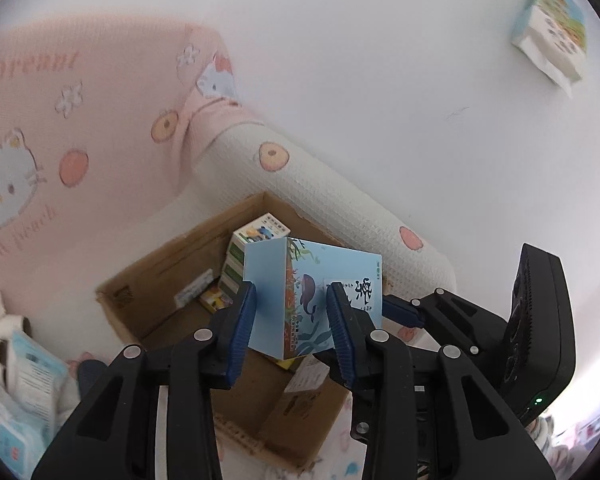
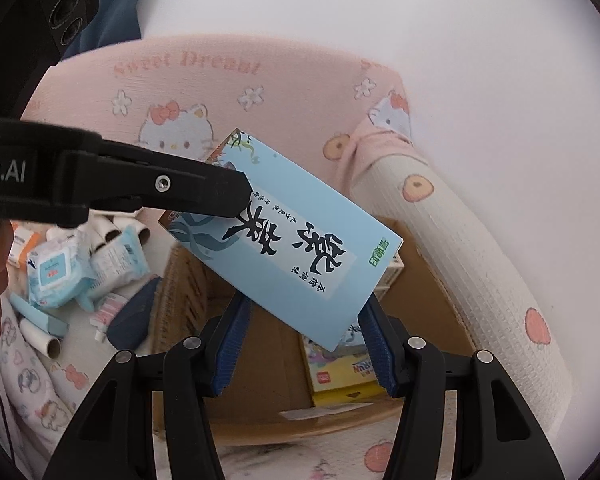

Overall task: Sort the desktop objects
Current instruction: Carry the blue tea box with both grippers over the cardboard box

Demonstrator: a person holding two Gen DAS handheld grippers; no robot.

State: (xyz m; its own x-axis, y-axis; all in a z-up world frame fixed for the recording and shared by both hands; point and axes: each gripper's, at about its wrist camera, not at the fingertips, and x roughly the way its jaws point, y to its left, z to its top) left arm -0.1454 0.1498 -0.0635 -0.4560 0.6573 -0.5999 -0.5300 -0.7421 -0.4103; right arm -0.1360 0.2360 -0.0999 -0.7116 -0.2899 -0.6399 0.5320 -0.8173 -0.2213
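A: What was seen in the left wrist view?

B: A white wall (image 1: 380,40) filled the upper half of the frame. A pink cartoon-cat blanket (image 1: 80,120) was spread at the upper left, and a white rolled pad with peach prints (image 1: 320,204) ran down toward the right. An open cardboard box (image 1: 172,292) was seen at the centre, with small packs stacked inside. A tissue pack (image 1: 552,28) was seen at the upper right.

A: And the task's thing?

B: A light blue carton (image 1: 300,300), printed with a whale, seaweed and black calligraphy, was held above the cardboard box at the frame's centre. It was pinched between the blue pads of the left gripper (image 1: 292,320), whose jaws were closed against two of its faces. At the right, a blue pad of the right gripper (image 1: 400,314) was seen near the carton's far edge.

A: The right wrist view?

B: The same wall was seen at the top, the blanket (image 2: 260,92) in the upper middle. Wet-wipe packs (image 2: 60,272) and paper tubes (image 2: 108,232) were scattered at the left.

A: The carton there?

B: The carton (image 2: 300,248) was seen tilted at the centre, its calligraphy upside down. Its lower end lay between the pads of the right gripper (image 2: 304,344), jaws half open; whether the pads were pressed onto it cannot be told. The left gripper (image 2: 236,196) was clamped on its upper left end.
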